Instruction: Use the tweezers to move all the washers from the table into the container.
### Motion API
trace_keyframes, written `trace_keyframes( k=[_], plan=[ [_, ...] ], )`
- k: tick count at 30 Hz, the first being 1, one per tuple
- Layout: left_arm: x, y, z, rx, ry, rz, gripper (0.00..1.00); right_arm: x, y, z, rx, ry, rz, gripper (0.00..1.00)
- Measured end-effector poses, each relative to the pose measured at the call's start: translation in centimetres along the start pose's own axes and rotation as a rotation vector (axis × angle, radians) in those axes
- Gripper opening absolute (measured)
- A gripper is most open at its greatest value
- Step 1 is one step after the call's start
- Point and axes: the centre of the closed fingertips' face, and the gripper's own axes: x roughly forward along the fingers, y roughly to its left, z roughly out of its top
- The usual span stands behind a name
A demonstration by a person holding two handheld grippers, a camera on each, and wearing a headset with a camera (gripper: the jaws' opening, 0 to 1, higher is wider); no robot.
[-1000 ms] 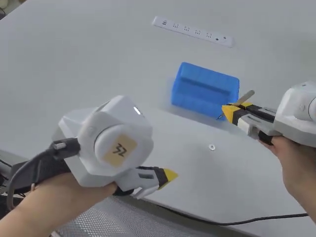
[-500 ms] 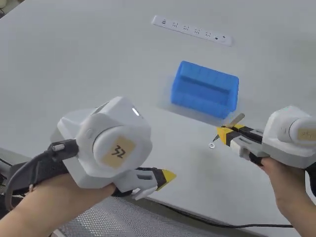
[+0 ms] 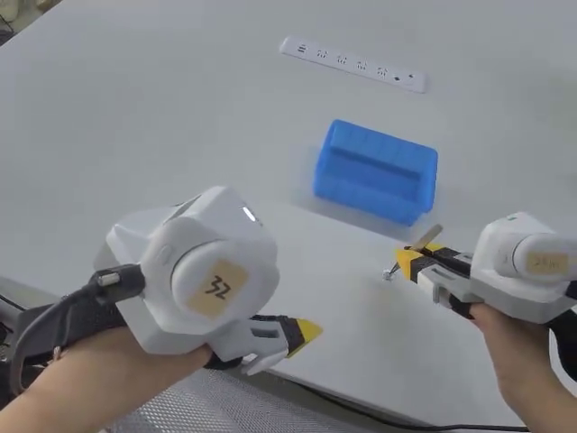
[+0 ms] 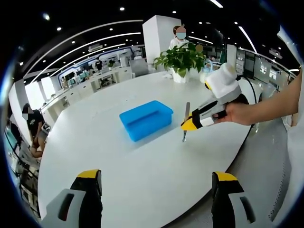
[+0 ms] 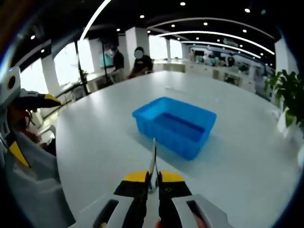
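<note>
At 7 o'clock the left gripper [image 4: 155, 175] idles out of the way, jaws spread and empty. At 4 o'clock the right gripper [image 3: 410, 262] clamps the tweezers [image 4: 185, 121], tips down at the washer [image 3: 388, 274] on the table [image 3: 180, 108]; whether they pinch it is unclear. The blue container [image 3: 374, 171] sits just beyond, toward 12.

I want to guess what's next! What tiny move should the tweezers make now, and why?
Probably the right tool should squeeze the tweezers shut on the washer: their tips seem to sit at it, and the blue container is close by.
</note>
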Motion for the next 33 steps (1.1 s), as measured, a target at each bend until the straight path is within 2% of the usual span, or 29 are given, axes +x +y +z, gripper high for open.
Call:
trace_keyframes(
  k=[11, 14, 20, 26, 30, 33],
  plan=[
    [0.1, -0.1, -0.1, 0.000, 0.005, 0.001, 0.99, 0.0, 0.0, -0.4, 0.000, -0.027, -0.009, 0.04],
    [0.1, -0.2, -0.1, 0.005, 0.006, 0.001, 0.99, 0.1, -0.5, -0.4, -0.001, -0.034, -0.020, 0.03],
    [0.0, 0.1, 0.0, 0.016, 0.007, 0.006, 0.99, 0.6, -0.7, -0.3, -0.044, -0.006, -0.025, 0.03],
    [-0.1, 0.5, 0.1, 0.019, 0.006, 0.016, 0.99, 0.8, -0.9, -0.2, -0.033, 0.019, -0.014, 0.03],
    [-0.2, 0.7, 0.1, 0.016, 0.004, 0.024, 0.99, 0.5, -0.7, 0.4, -0.034, 0.016, -0.002, 0.03],
    [-0.2, 0.7, 0.2, 0.015, 0.002, 0.026, 0.99, -0.1, -0.3, 1.7, -0.039, -0.014, 0.011, 0.03]
  ],
)
